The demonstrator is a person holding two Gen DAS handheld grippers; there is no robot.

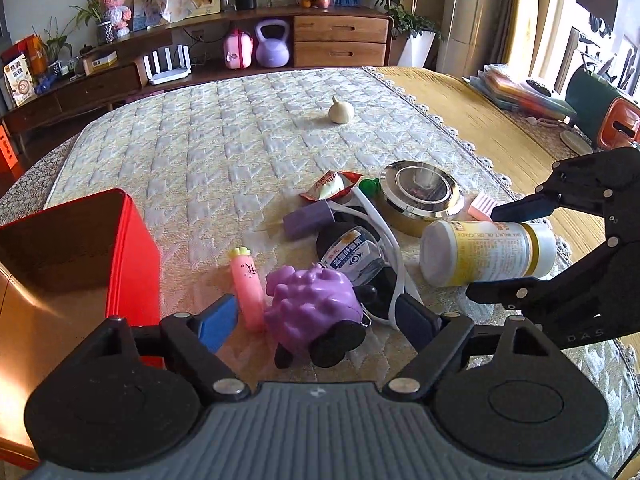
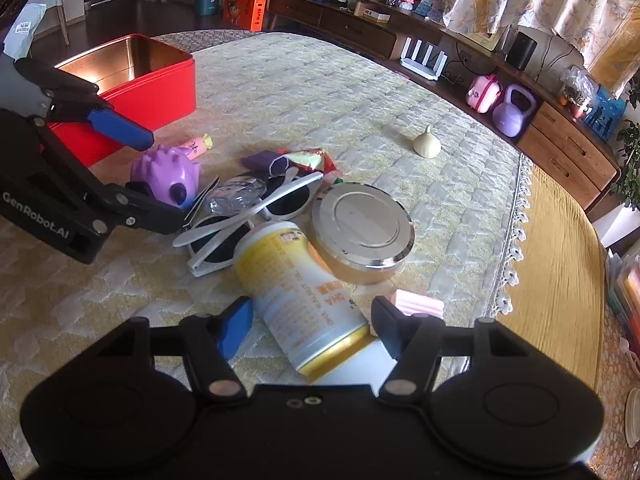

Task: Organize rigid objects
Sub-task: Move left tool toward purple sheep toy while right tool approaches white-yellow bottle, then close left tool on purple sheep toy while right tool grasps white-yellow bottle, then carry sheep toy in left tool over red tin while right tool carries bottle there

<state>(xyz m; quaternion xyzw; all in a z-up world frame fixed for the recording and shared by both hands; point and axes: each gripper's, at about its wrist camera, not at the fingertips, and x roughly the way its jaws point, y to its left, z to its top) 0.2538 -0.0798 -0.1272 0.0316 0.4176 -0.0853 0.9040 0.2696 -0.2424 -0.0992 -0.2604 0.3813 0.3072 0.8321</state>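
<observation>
1. Red tin (image 2: 132, 76): open, empty as far as it shows, standing on the quilted table cover (image 1: 224, 148); taken here as the landmark and, by my guess, the place the loose things are meant to go

2. Purple toy (image 1: 312, 300): lies just beside the red tin, between the tin and the rest of the pile, with a pink carrot-shaped piece (image 1: 248, 292) touching its tin-ward side

3. Left gripper (image 1: 320, 320): jaws spread on either side of the purple toy, blue pads not visibly pressing it. Risk: the lumpy, rounded body may squirt out as the pads close, and the pink piece may be caught or knocked along

4. Sunglasses (image 2: 256, 216): white frame, next beyond the purple toy from the tin, lying over a clear crumpled packet. Risk: one arm reaches to the left gripper's far finger and may be snagged and dragged

5. White and yellow bottle (image 2: 296, 288): on its side, well away from the tin, at the far side of the pile

6. Right gripper (image 2: 312, 328): fingers straddle the bottle near its cap end; they look close to its sides, but I cannot tell if they pinch. Risk: a smooth cylinder held off-centre may roll or droop

7. Round metal tin (image 2: 360, 232): touching the bottle, on its side away from the red tin. Risk: nudged when the bottle lifts
</observation>
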